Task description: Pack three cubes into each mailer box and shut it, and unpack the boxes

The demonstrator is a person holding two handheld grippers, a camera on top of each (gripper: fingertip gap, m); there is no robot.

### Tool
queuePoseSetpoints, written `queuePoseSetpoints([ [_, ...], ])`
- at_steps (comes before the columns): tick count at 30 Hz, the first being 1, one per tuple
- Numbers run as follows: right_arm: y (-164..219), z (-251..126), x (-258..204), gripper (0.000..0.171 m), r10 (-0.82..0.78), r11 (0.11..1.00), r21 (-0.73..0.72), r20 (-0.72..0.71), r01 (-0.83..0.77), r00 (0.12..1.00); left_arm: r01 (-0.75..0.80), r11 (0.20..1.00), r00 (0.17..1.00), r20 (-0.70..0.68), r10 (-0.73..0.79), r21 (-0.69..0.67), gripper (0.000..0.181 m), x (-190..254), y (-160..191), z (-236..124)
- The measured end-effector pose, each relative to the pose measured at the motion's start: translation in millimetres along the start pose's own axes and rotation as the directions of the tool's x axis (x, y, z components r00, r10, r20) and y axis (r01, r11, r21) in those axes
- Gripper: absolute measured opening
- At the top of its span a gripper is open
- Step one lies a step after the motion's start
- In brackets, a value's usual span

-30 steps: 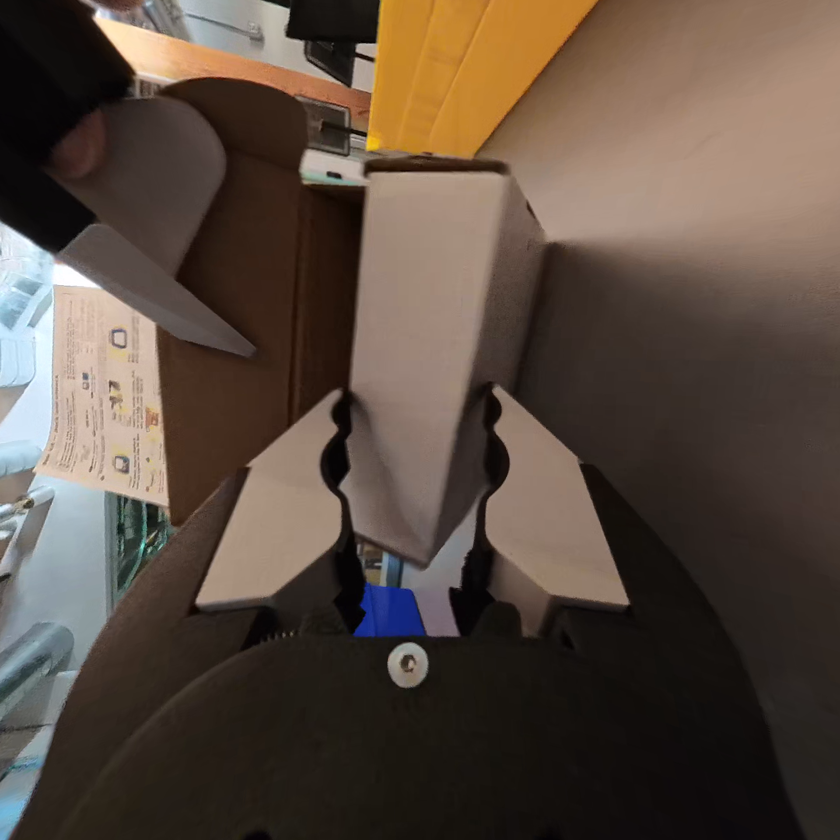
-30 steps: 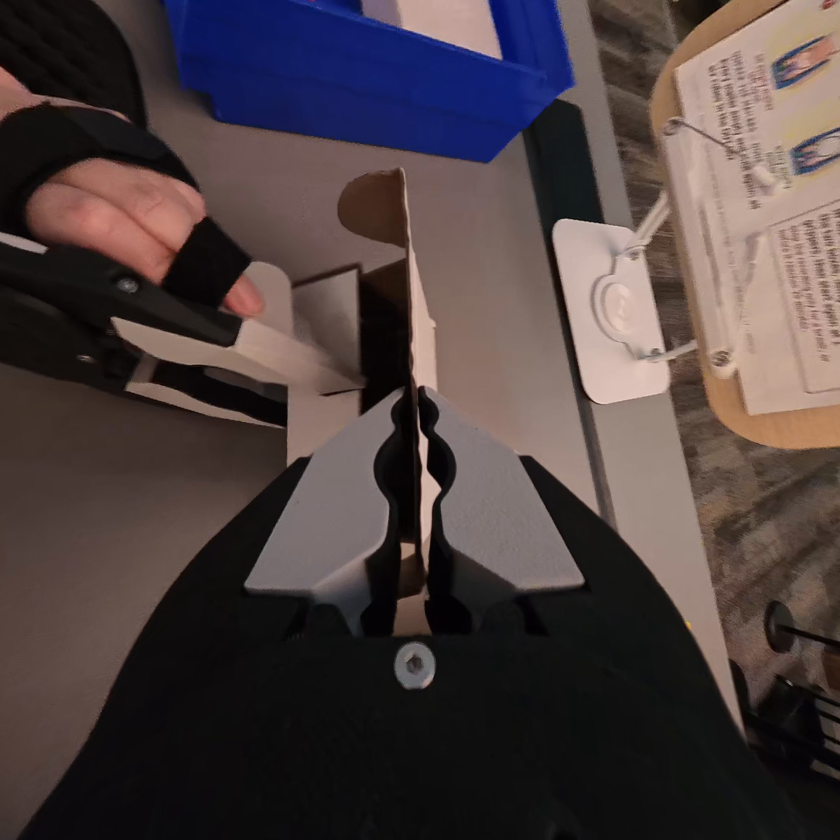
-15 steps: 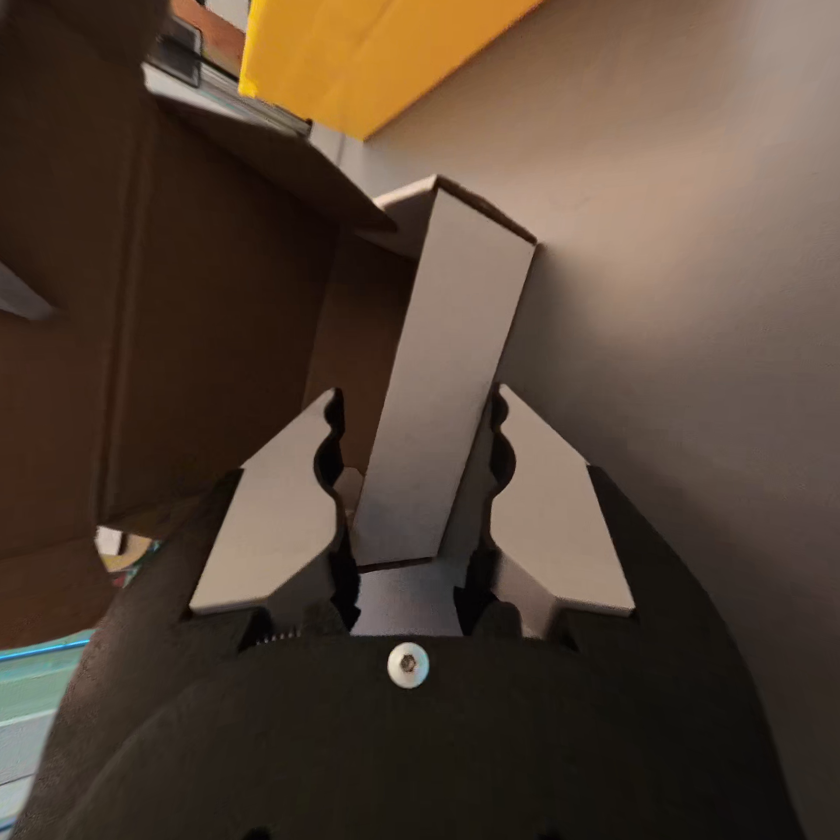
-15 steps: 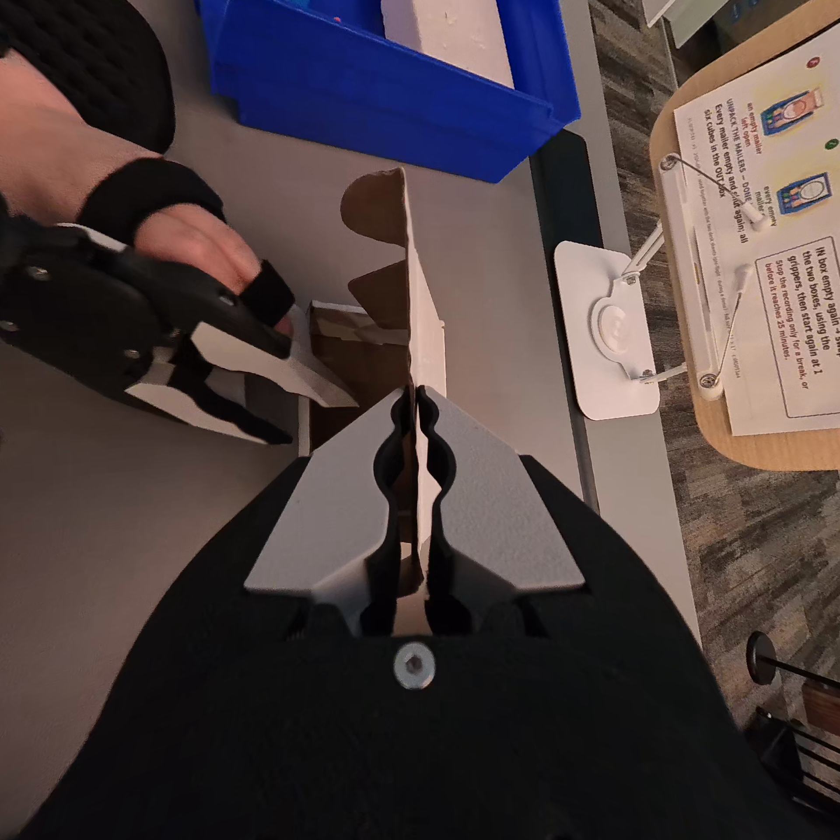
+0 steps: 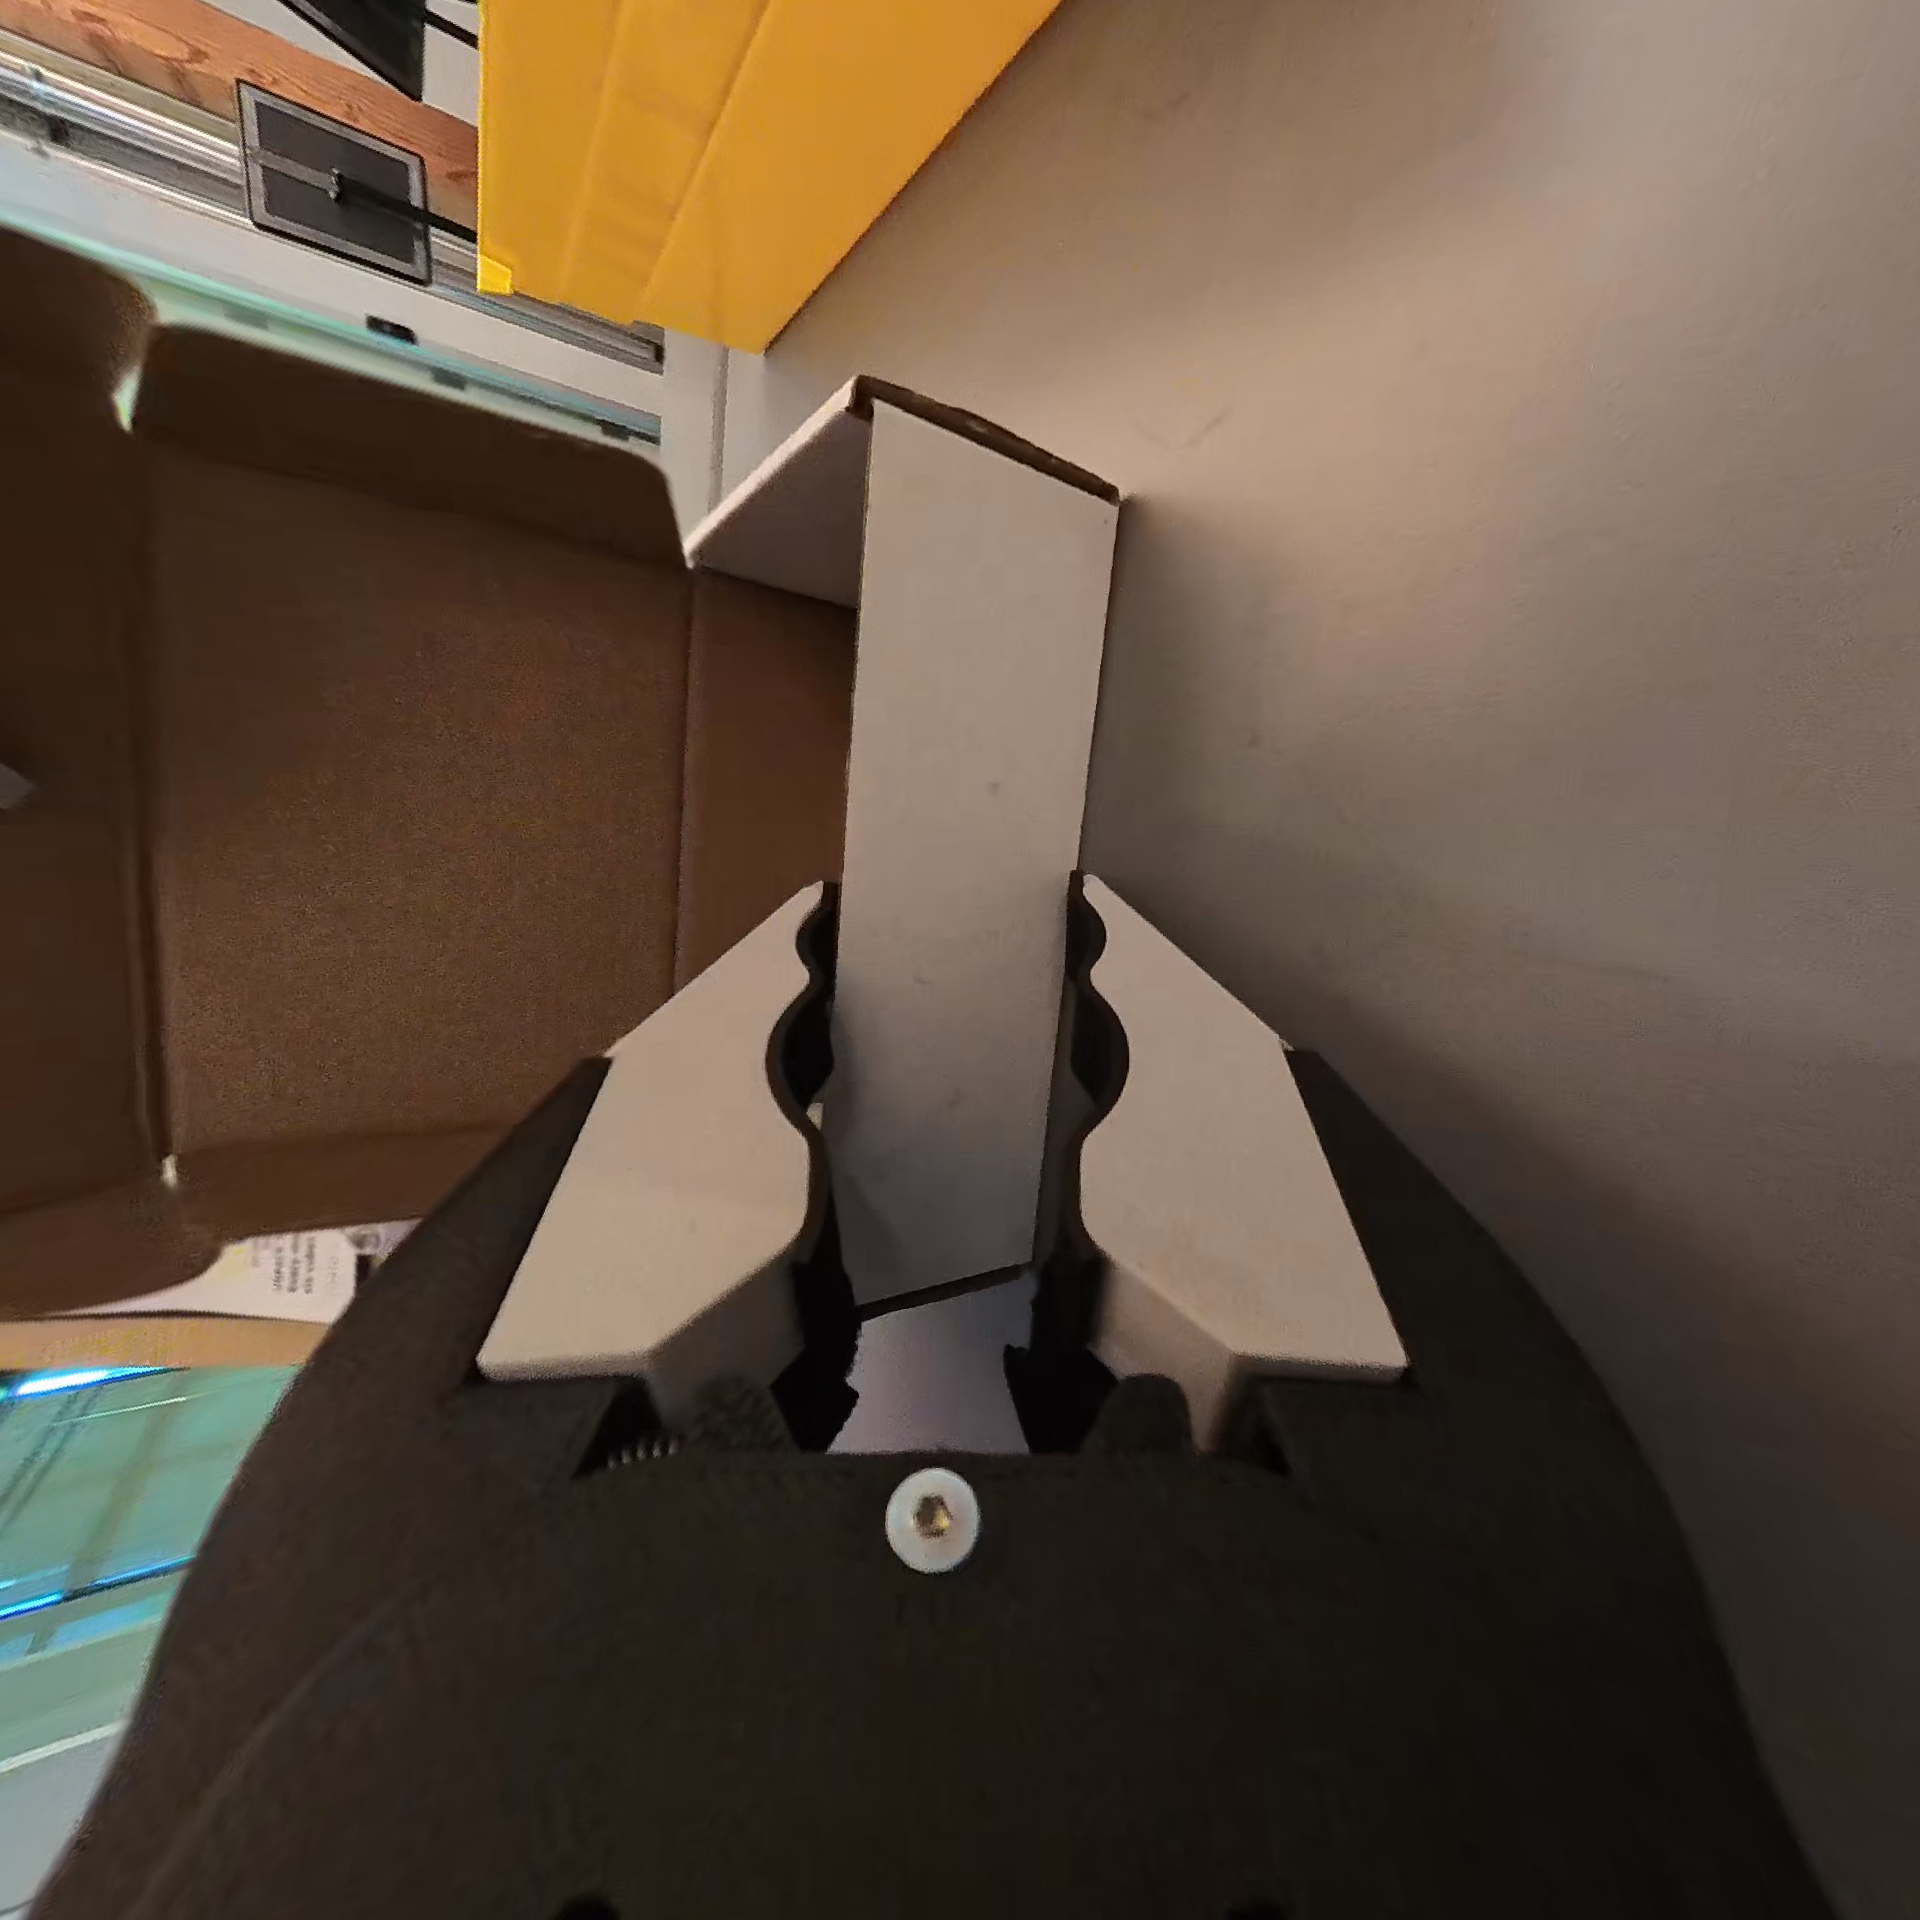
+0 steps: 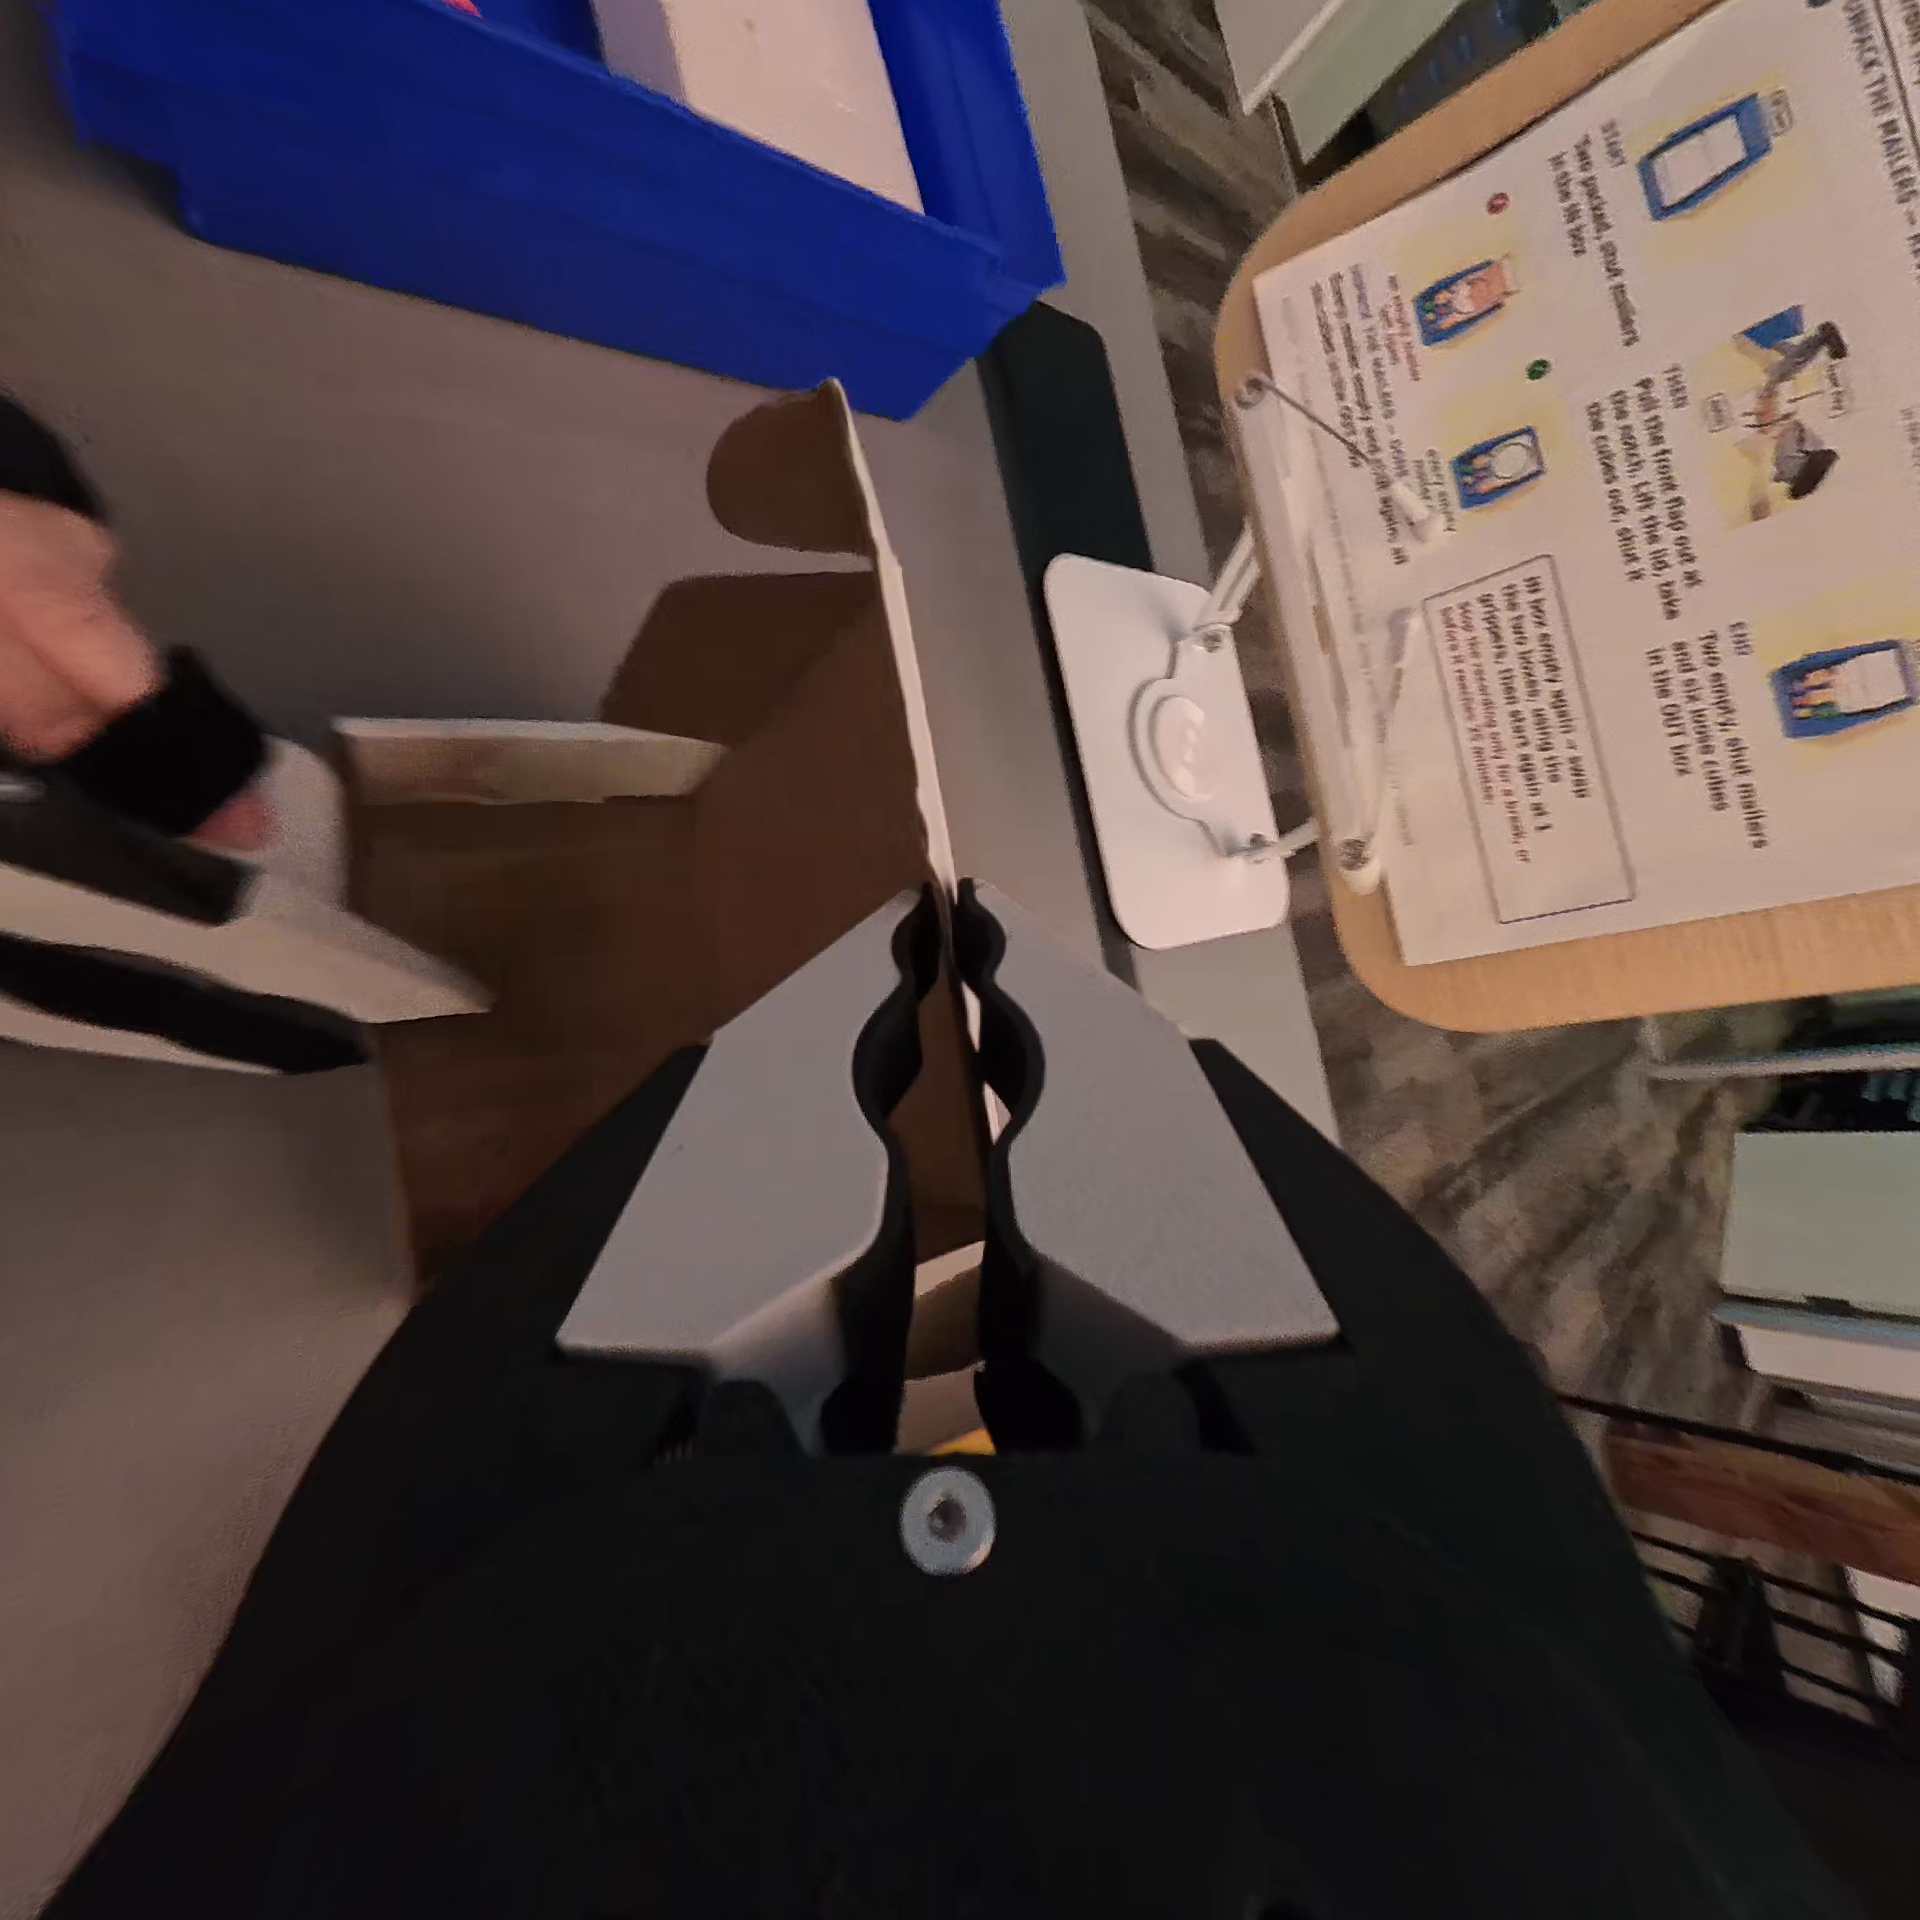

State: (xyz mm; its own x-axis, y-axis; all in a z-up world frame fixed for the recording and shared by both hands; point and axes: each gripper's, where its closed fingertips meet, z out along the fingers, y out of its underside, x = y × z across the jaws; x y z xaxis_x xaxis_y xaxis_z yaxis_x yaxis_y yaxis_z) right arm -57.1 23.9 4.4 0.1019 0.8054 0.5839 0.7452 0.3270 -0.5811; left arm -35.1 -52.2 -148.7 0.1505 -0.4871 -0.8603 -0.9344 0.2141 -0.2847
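Mailer box (image 5: 416, 831), left wrist view: open, brown inside, white outside, lying on the grey table (image 5: 1507, 727). Left gripper (image 5: 951, 1039) straddles the box's white side wall (image 5: 977, 831); fingers part-open, spaced about the wall's width, one on each face. Whether they press or merely bracket it, cannot tell. Yellow padded envelope (image 5: 675, 156) lies beyond the box at the table's far end. No cubes visible inside from this angle.

Right wrist view: right gripper (image 6: 954, 935) closed nearly flat on the raised lid (image 6: 862, 665), thin card pinched edge-on between the wavy pads. Lid stands roughly upright; rounded ear tab (image 6: 769, 468) at its far corner. Left gripper (image 6: 260, 997) shows at the box's left side, motion-blurred, with a gloved hand (image 6: 104, 675) behind it. Blue bin (image 6: 520, 208) just beyond the box; instruction sheet (image 6: 1610, 520) on a clipboard off the table edge.

Handling, as judged: light corrugated card, stiff across a panel but hinging freely at creases; crushes under hard squeeze, skids easily on the smooth table. Best held at a panel edge near a fold, as both grippers do, one steadying the base while the other swings the lid
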Motion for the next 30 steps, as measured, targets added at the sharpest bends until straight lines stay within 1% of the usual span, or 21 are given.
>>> queuePoseSetpoints([
  [2, 11.6, 17.2, 19.7, 0.002, -0.045, 0.995, -0.09, -0.022, 0.043, 0.999, -0.029, 1.0, 1.0, 0.009, 0.029, 0.004, 0.042, -0.2, 0.7, -0.4],
  [4, 22.4, 36.5, 32.9, 0.002, -0.055, 0.988, -0.146, -0.01, 0.053, 0.998, -0.038, 0.999, 0.999, 0.007, 0.038, 0.01, 0.042, -0.1, 1.1, -0.8],
  [8, 42.3, 66.4, 42.2, 0.002, -0.06, 0.978, -0.197, 0.036, 0.066, 0.998, -0.034, 0.999, 0.999, -0.001, 0.034, 0.007, 0.042, 0.0, 2.0, -1.7],
  [10, 52.4, 78.1, 42.4, 0.001, -0.087, 0.971, -0.218, 0.046, 0.095, 0.995, -0.045, 0.999, 0.999, 0.003, 0.045, 0.008, 0.042, 0.0, 2.3, -1.9],
  [13, 64.3, 93.1, 39.3, 0.001, -0.085, 0.963, -0.251, 0.063, 0.098, 0.994, -0.036, 0.999, 0.999, -0.002, 0.036, 0.009, 0.042, -0.1, 2.8, -2.1],
  [19, 83.0, 114.6, 35.0, 0.007, -0.013, 0.954, -0.297, 0.084, 0.037, 0.996, -0.033, 0.999, 0.999, 0.002, 0.033, 0.007, 0.042, -0.5, 3.6, -2.7],
  [26, 104.7, 130.4, 28.5, 0.016, 0.016, 0.928, -0.371, 0.081, 0.015, 0.997, -0.025, 1.0, 1.0, 0.0, 0.025, 0.001, 0.042, -1.1, 5.5, -3.3],
  [30, 105.9, 130.3, 37.1, 0.031, 0.028, 0.92, -0.391, 0.033, -0.013, 0.999, -0.002, 1.0, 1.0, -0.005, 0.002, -0.006, 0.042, -1.9, 7.3, -3.1],
])
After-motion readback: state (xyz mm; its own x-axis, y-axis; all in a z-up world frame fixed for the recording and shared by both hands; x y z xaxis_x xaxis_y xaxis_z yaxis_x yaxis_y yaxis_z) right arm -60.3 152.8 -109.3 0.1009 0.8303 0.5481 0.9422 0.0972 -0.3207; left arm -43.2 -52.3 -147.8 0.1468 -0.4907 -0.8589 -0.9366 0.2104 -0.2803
